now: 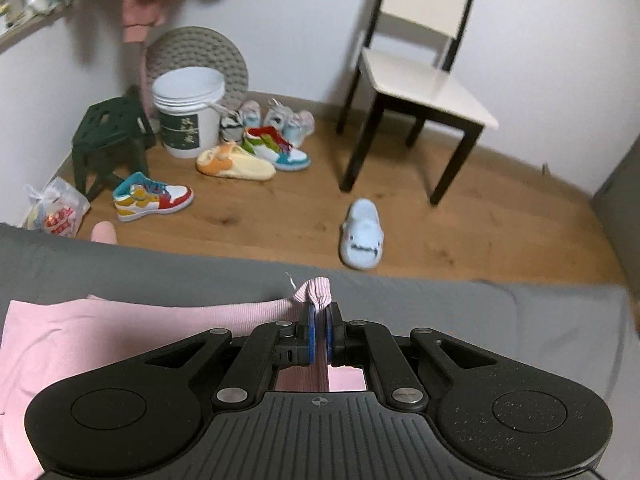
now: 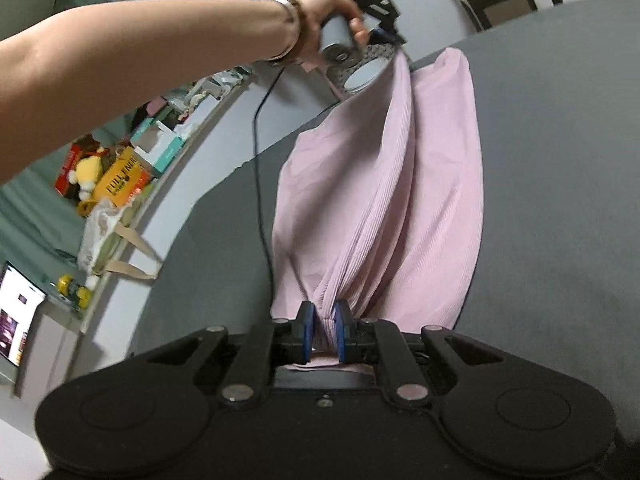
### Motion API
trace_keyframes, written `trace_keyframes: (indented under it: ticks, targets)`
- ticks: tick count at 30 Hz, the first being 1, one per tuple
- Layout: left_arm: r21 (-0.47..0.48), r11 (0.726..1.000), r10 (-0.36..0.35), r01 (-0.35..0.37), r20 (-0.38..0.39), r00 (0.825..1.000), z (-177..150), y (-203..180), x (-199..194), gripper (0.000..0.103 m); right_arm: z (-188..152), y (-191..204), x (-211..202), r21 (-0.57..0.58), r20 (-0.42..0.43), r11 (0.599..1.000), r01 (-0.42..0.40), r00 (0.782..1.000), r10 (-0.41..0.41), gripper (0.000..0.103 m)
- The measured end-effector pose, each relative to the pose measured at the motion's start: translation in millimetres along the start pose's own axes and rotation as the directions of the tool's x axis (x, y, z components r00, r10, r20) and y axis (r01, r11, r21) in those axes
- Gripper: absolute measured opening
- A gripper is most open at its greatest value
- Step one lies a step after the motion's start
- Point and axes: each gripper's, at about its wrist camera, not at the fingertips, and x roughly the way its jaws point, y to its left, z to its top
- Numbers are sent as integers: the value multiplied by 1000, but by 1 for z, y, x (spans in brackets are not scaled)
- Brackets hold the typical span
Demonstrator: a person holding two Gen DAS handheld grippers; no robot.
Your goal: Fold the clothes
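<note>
The pink ribbed garment (image 2: 384,200) is one piece of soft cloth with fine vertical ribs. In the right wrist view it stretches from the lower middle of the frame up to the upper right, gathered into narrow bunches at both ends and wider in the middle, with long folds along its length. It hangs partly lifted over a grey surface. In the left wrist view the same garment (image 1: 100,340) fills the lower left, and one small bunched corner stands at the centre.

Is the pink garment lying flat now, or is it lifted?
Partly lifted: the pink garment is bunched between left gripper and right gripper; its remainder lies on the grey surface.
</note>
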Motion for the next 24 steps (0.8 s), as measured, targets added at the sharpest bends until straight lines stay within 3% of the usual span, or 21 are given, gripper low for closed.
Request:
trace_keyframes:
  ticks: [13,24]
  targets:
    - [140,987,89,-81,-52,995,-8,-59,19,5,5,2,-10,-37,22,999,-1,1000,2,12]
    - [174,978,131,-117,-72,989,-15,-88,35,5,8,-6,-6,15,9,999,-37,999,37,13]
